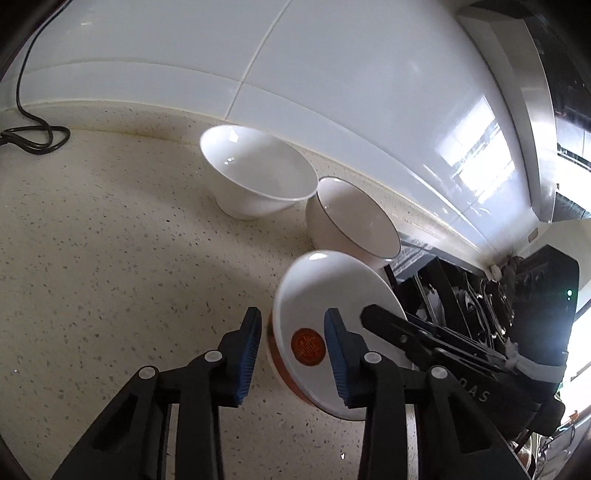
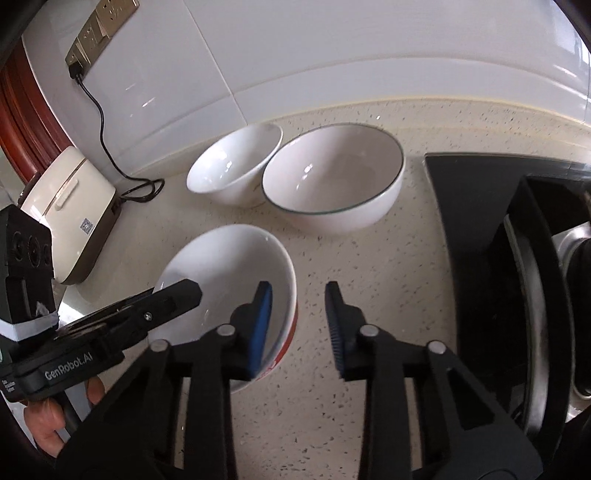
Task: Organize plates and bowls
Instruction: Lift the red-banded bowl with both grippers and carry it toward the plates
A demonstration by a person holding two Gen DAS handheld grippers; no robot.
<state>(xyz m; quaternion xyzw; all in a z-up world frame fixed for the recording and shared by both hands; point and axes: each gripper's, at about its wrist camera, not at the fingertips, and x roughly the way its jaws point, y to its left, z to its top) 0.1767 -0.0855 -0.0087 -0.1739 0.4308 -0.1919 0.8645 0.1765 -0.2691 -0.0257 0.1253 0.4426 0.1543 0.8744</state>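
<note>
Hand-held gripper (image 2: 297, 325) astride red-banded bowl (image 2: 225, 269) rim, countertop (image 2: 369, 266) rightward.

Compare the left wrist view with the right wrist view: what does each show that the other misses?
Only left wrist: the hood and the red mark on the banded bowl. Only right wrist: the socket, the cream appliance and a hand. Both: the banded bowl, the plain bowl, the dark-rimmed bowl, the cable and the counter.
</note>
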